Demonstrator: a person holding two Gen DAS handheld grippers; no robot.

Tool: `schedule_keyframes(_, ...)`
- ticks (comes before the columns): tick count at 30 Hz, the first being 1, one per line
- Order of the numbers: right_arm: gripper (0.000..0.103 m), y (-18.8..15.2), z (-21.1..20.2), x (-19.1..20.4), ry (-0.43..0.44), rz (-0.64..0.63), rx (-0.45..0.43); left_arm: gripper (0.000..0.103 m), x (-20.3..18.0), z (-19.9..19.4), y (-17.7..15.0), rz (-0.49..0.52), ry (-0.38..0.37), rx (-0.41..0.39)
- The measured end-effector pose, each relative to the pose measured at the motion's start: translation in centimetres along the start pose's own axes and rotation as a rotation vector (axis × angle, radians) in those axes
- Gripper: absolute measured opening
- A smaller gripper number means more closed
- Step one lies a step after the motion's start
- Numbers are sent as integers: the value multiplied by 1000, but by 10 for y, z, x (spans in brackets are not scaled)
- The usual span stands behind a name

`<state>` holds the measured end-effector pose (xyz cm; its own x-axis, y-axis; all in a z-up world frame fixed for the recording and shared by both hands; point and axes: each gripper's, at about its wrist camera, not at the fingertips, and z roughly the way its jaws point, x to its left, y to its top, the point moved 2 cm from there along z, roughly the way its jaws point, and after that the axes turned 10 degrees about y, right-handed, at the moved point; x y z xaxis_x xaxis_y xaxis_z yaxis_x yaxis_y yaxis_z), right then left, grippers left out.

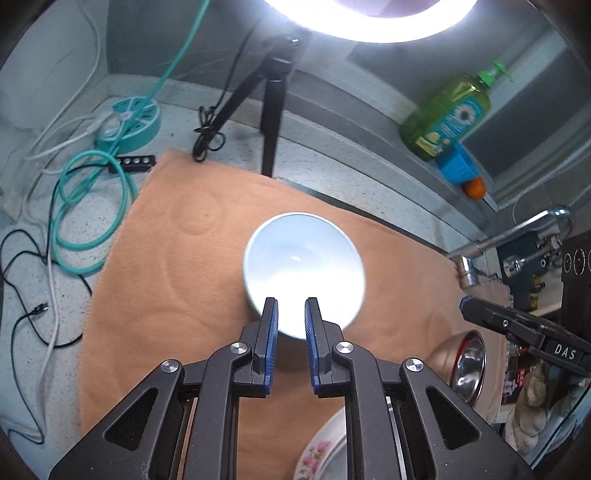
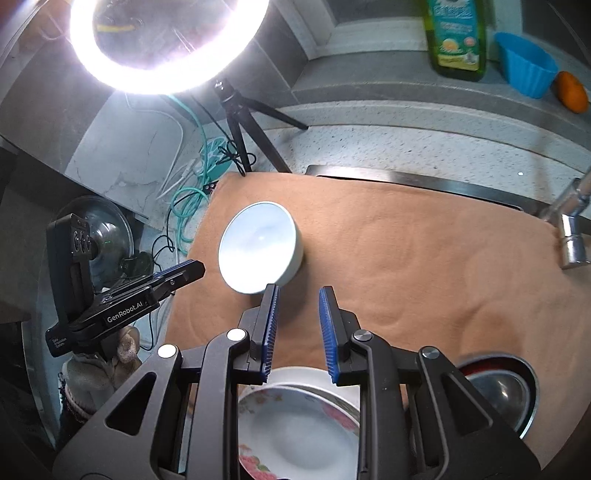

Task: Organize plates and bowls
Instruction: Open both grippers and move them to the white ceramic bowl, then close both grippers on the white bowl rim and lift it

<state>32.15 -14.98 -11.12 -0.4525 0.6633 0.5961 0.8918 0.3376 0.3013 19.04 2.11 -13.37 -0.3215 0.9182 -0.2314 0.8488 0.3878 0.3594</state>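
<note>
Approaching bowl (image 1: 304,273) mid-towel (image 1: 177,258) with left gripper (image 1: 291,314), jaws partly open, empty. Right gripper (image 2: 297,306) likewise, above floral plate (image 2: 299,432). Straddle near rim squarely before closing; glazed wall likely slippery.

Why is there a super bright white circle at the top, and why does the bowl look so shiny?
Left wrist view: the ring light burns out to pure white, and its glare washes over the pale blue bowl. Right wrist view: the same lamp glares top left; the fisheye bends the edges.
</note>
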Motion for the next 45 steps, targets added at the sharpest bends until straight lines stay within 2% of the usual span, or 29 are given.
schedule_keyframes(11,22,18,59,-5,-14,41,59,13,17,25,14,-32,5,42)
schedule_keyframes(19,22,22,78,-11,-24,52,81,13,18,37,17,-27,1,68)
schedule_keyframes(29,22,24,98,-9,-41,46,104,13,17,46,18,-16,12,80)
schedule_keyframes(32,14,25,104,-11,-47,48,113,13,15,49,18,-11,9,84)
schedule_keyframes(34,13,26,106,-14,-52,53,113,13,14,50,18,-7,10,82)
schedule_keyframes(45,11,27,93,-12,-50,40,93,13,11,39,17,-14,-11,68)
